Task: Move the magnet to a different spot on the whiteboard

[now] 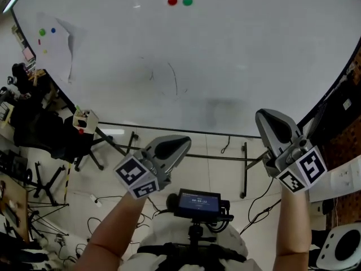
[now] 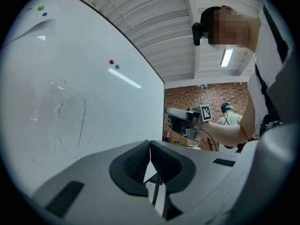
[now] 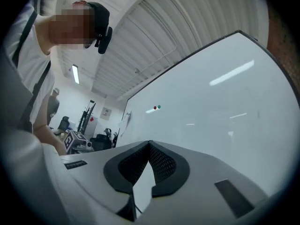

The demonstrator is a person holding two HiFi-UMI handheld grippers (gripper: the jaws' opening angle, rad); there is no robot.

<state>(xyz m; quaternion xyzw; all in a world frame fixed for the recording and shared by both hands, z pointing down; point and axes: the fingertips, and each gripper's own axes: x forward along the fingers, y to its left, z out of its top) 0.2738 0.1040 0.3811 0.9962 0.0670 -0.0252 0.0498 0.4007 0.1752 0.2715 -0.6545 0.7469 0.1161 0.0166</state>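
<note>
Head view: nearest the camera, a small dark device with a lit screen (image 1: 197, 203) sits below and between the two grippers. The left gripper (image 1: 181, 144), grey plastic with a square-marker cube, and the right gripper (image 1: 265, 119), of the same build, are held up side by side and well apart. Both point toward the large white whiteboard (image 1: 237, 61), and neither touches it.

The left gripper view shows its jaws closed tip to tip with nothing between them. The right gripper view shows the same: its pads meet at the tips and hold nothing.

Ahead of the left jaws, faint dark pen strokes (image 1: 172, 79) mark the board. Far beyond both pairs of jaws, high on the board, a red round magnet (image 1: 172, 1) and a green round magnet (image 1: 188, 1) sit just beside each other, the red one on the left. Which of the two the task means cannot be told. Far off to the left of the left jaws, a white paper sheet (image 1: 61, 44) hangs on the board, with a small green magnet (image 1: 42, 32) and a small blue magnet (image 1: 53, 30) near its top.
</note>
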